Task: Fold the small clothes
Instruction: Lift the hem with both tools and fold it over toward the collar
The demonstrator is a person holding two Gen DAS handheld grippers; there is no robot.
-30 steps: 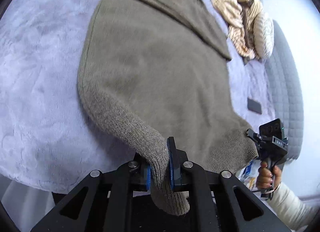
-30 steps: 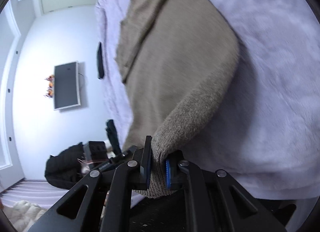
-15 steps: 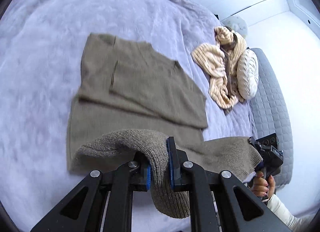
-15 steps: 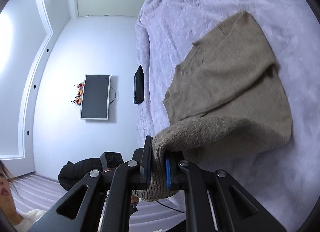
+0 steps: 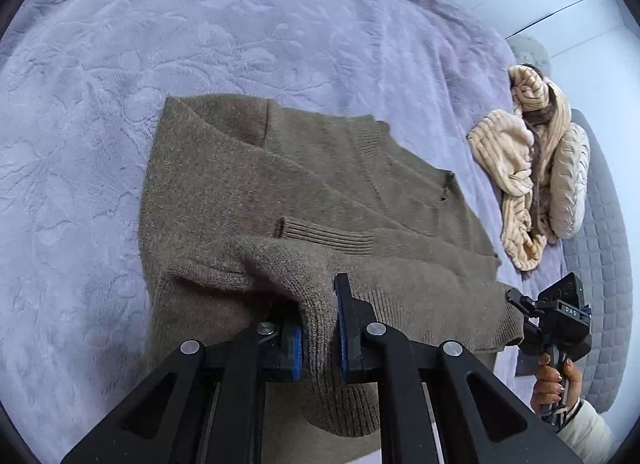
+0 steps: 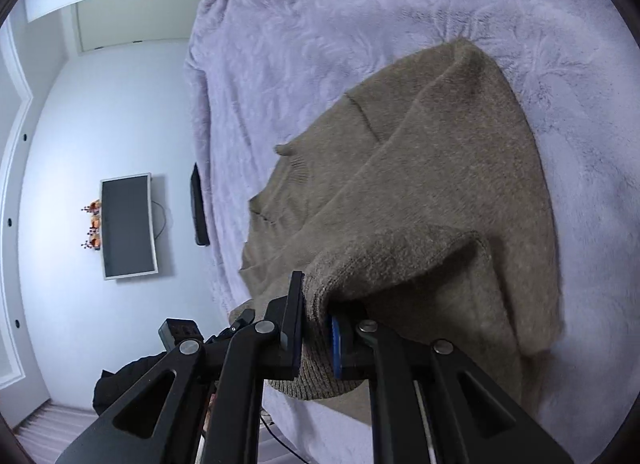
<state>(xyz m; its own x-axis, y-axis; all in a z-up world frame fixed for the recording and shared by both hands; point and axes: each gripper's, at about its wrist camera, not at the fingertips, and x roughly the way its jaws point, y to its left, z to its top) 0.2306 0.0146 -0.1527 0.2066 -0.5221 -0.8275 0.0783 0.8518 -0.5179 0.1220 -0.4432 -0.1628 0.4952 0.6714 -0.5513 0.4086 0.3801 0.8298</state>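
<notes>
On blanket (image 5: pixel 100 64): sweater (image 5: pixel 248 184) hem clamped by both grippers.

A lavender plush blanket (image 5: pixel 240 24) covers the bed; a dark wall-mounted screen (image 6: pixel 127 226) hangs on the pale wall (image 6: pixel 72 136).

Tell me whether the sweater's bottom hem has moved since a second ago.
Yes. The sweater hem, clamped in both grippers' jaws, has been lifted off the near edge of the purple blanket and carried forward over the body, toward the collar.
</notes>
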